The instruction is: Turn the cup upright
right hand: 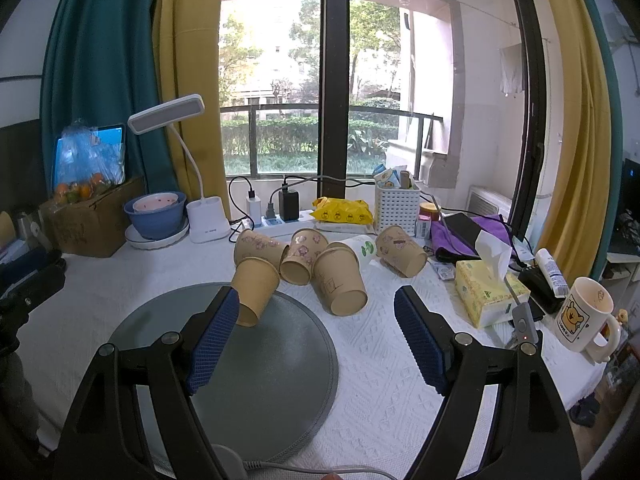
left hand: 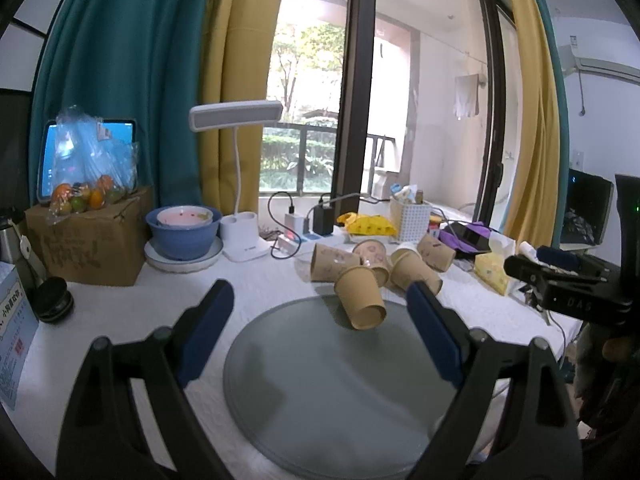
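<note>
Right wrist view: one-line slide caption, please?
Open right gripper faces tipped paper cups beside the grey round tray.

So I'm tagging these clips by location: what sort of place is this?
Most likely a lived-in home room, with a cluttered table by a balcony window. Signs: curtains, a desk lamp, a bag of fruit and a tissue box.
</note>
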`<state>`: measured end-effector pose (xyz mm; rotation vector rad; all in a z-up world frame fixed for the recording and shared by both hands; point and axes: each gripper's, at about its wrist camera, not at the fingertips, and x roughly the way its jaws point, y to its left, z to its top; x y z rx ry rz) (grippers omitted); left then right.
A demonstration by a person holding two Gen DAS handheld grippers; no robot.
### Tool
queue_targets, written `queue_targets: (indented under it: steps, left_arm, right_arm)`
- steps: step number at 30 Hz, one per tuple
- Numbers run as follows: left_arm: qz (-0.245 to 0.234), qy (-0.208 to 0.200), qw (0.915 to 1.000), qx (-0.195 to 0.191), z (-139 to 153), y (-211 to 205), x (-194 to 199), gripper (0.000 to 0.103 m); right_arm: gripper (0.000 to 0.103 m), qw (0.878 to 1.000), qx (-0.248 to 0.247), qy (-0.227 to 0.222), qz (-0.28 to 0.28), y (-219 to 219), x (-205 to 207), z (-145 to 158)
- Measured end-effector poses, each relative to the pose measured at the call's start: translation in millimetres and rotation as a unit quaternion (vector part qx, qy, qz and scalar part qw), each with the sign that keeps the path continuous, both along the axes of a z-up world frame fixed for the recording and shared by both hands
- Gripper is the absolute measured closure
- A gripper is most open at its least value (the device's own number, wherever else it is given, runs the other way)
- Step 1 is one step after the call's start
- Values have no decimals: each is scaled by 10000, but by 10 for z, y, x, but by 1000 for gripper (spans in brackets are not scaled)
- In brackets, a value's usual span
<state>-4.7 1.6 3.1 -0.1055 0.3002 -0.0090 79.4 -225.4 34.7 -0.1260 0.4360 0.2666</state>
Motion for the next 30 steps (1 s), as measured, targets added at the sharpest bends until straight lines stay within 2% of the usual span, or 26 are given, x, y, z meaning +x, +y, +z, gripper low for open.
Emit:
queue_targets:
  steps: [30]
  left_arm:
    - [13, -46, 10000, 5, 53, -13, -24, 14]
  right_arm:
    - [21, 10000, 23, -2, 4, 2, 7, 17]
